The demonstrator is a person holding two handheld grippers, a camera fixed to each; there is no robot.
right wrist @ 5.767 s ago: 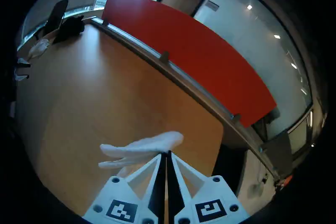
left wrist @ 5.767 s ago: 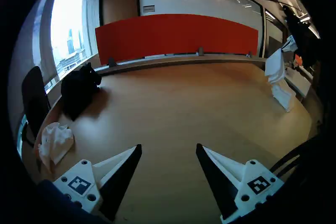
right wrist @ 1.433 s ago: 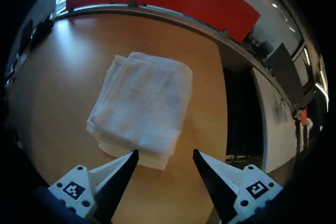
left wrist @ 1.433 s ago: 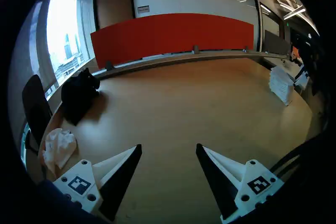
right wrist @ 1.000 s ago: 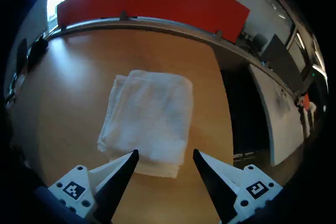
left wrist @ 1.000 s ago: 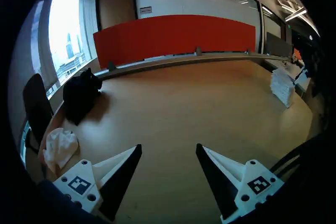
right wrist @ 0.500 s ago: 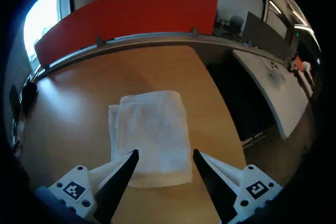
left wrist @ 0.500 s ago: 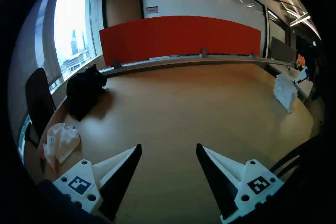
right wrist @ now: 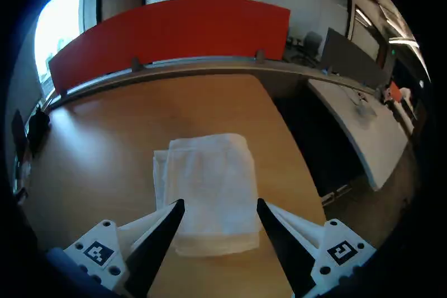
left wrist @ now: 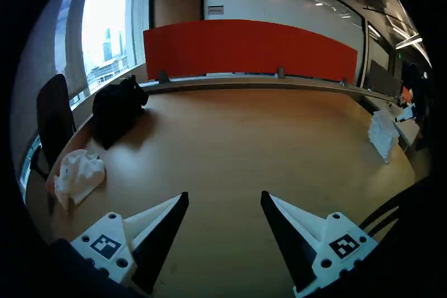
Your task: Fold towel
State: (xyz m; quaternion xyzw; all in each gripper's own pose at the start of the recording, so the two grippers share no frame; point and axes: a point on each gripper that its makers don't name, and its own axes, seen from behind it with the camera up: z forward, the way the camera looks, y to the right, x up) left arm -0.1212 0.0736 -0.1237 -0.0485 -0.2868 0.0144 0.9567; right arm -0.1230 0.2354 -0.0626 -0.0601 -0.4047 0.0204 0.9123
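Note:
A stack of folded white towels [right wrist: 211, 186] lies flat on the wooden table [right wrist: 112, 147], just ahead of my right gripper [right wrist: 219, 211], which is open above its near edge with nothing between the fingers. The same stack [left wrist: 384, 135] shows small at the table's far right in the left gripper view. My left gripper [left wrist: 223, 203] hovers open over bare wood [left wrist: 234, 147]. A crumpled white towel [left wrist: 78, 175] lies at the table's left edge, left of that gripper.
A black bag [left wrist: 116, 109] sits at the back left, beside a dark chair [left wrist: 53, 119]. A red divider panel [left wrist: 248, 49] runs along the table's far edge. To the right of the table, beyond a dark gap, stands a grey desk [right wrist: 363, 130].
The right gripper let go of the towel it held, now folded on the stack, and turned and drew back over its near edge. The left view panned slightly; its gripper stayed open.

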